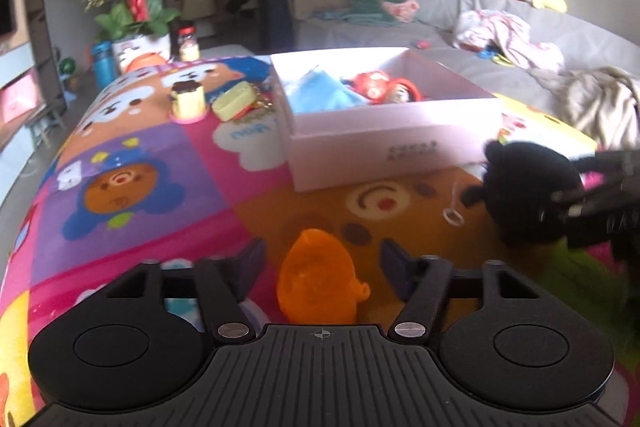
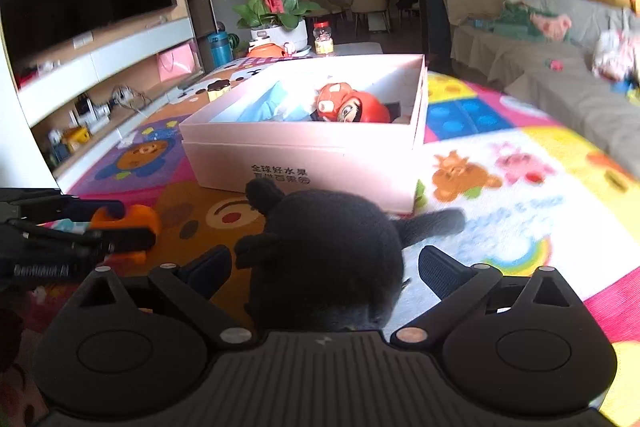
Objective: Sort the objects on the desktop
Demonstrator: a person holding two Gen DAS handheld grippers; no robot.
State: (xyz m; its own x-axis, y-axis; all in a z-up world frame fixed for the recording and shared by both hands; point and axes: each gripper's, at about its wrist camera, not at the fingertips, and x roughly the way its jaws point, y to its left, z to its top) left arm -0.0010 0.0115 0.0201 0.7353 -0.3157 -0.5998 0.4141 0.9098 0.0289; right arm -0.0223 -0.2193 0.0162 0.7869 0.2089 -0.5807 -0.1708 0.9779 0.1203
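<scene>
A: Left wrist view first. What sits at the left gripper (image 1: 322, 267)?

B: An orange plastic toy (image 1: 318, 285), translucent and rounded, with a small nub sticking out on its right side. It lies on the cartoon play mat (image 1: 160, 163) between the dark fingers (image 1: 250, 265), which stand spread with gaps on both sides, not pinching it.

A: And the right gripper (image 2: 324, 273)?

B: Its fingers are spread wide around a black plush toy (image 2: 328, 255), fuzzy, round-bodied, with a stubby ear on top and a limb poking out to each side. It rests on the mat just in front of the pink box; I see gaps between the pads and the plush.

A: What about the box?

B: A pale pink cardboard box (image 2: 304, 163), open at the top. Inside are a red figure toy (image 2: 352, 105) with a face and something light blue (image 2: 272, 107). Two lines of dark Chinese characters are printed on its front wall; too small for me to read surely.

A: Any other writing?

B: White lettering on the side of the left gripper, blurred. The mat shows bears and pigs and some blue letters I cannot make out. Further back on the mat stand a small yellow cup (image 1: 188, 101) with a dark top and a yellow block (image 1: 234, 101).
</scene>
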